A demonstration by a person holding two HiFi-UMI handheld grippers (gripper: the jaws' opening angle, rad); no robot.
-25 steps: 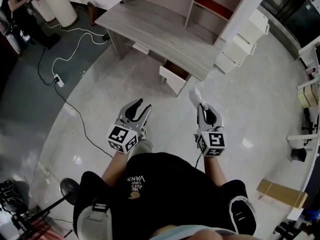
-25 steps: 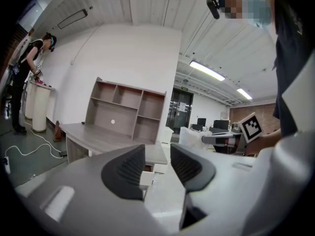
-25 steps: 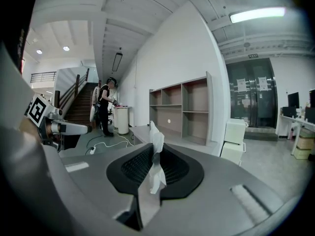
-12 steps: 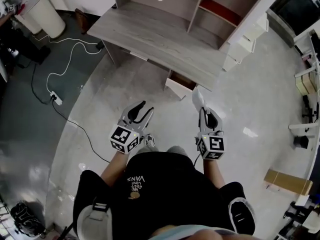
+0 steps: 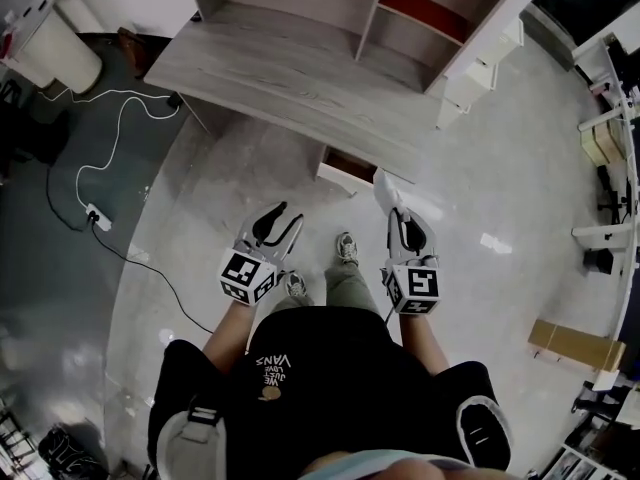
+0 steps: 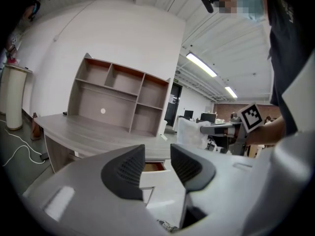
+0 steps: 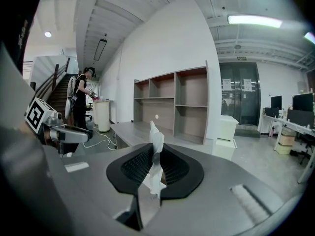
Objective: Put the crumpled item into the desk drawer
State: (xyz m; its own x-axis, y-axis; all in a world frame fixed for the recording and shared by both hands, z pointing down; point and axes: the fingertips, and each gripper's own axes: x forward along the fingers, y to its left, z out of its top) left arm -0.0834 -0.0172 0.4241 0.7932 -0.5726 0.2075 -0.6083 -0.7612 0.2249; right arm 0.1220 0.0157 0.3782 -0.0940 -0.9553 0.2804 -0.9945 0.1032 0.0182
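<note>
A crumpled white paper [image 7: 154, 156] sticks up from my right gripper [image 7: 155, 167], which is shut on it; in the head view the crumpled white paper [image 5: 386, 190] juts ahead of the right gripper [image 5: 404, 218]. My left gripper [image 5: 278, 218] stands open with nothing between its jaws; in its own view the left gripper [image 6: 157, 162] points toward the desk drawer [image 6: 153, 172]. The desk drawer [image 5: 345, 168] hangs open under the grey wooden desk [image 5: 270, 83], a short way ahead of both grippers.
A shelf unit [image 5: 400, 13] stands on the desk's far side. A white drawer cabinet [image 5: 480, 63] sits to the desk's right. A white cable and power strip [image 5: 95, 215] lie on the floor at the left. A cardboard box [image 5: 575, 346] lies at right. A person [image 7: 81, 100] stands by a white bin.
Both grippers have moved closer to the desk and its open drawer. The right gripper still holds the paper; the left stays open.
</note>
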